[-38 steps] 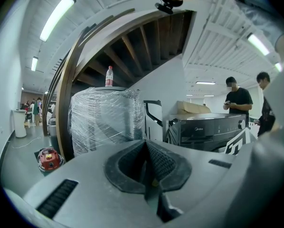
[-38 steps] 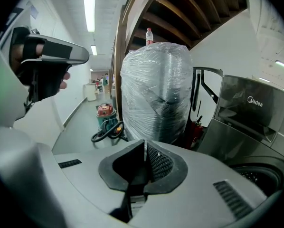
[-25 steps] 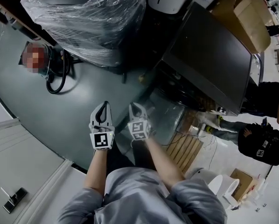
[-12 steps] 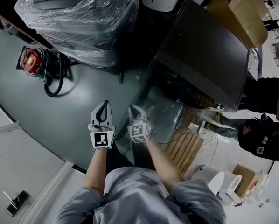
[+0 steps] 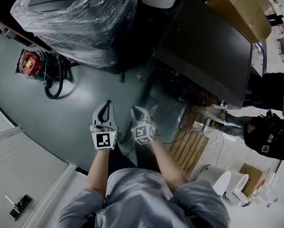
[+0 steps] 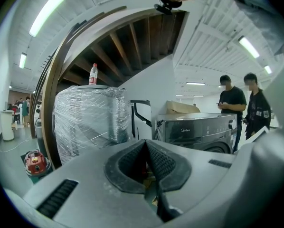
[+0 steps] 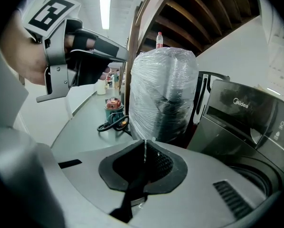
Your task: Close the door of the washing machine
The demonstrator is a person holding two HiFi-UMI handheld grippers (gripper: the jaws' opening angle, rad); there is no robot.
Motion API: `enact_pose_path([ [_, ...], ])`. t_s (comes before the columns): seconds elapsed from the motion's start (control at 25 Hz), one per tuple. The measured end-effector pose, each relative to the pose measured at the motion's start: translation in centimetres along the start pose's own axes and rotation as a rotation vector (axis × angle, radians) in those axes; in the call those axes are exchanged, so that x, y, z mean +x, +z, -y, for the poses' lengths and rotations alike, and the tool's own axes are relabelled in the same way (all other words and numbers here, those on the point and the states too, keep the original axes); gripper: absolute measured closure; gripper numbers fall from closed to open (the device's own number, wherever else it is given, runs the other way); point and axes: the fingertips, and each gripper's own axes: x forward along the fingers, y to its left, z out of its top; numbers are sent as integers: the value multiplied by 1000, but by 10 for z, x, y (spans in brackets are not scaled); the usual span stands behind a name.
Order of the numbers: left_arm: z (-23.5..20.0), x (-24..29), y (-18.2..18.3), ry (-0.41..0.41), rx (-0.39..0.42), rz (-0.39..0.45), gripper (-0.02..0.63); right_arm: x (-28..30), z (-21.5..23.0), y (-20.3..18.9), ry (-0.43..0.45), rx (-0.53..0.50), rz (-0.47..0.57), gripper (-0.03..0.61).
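Observation:
The dark grey washing machine [image 5: 203, 56] stands at the upper right of the head view, and its front shows in the left gripper view [image 6: 194, 129] and the right gripper view [image 7: 241, 122]. A glassy panel [image 5: 168, 110] hangs low in front of it and looks like the open door. The drum opening [image 7: 258, 172] is visible at the lower right. My left gripper [image 5: 105, 109] and right gripper [image 5: 138, 112] are held side by side in the air short of the machine. Both are shut with nothing between the jaws [image 6: 146, 144] [image 7: 145, 146].
A large appliance wrapped in plastic film [image 5: 80, 18] stands left of the machine. A red vacuum cleaner [image 5: 30, 63] with a black hose sits on the floor at the left. A wooden pallet [image 5: 189, 148] lies at the right. Cardboard boxes [image 5: 241, 8] sit behind the machine. People [image 5: 270, 137] stand to the right.
Both grippers stay shut and side by side. The surroundings have slid a little in the head view, with the washing machine now slightly further left in the frame.

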Motion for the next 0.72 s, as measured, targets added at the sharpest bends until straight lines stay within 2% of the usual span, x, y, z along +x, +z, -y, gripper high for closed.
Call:
enact_pose_path([
  [0.72, 26, 9, 2, -49, 8, -2, 614, -28, 17, -20, -4, -80, -21, 571],
])
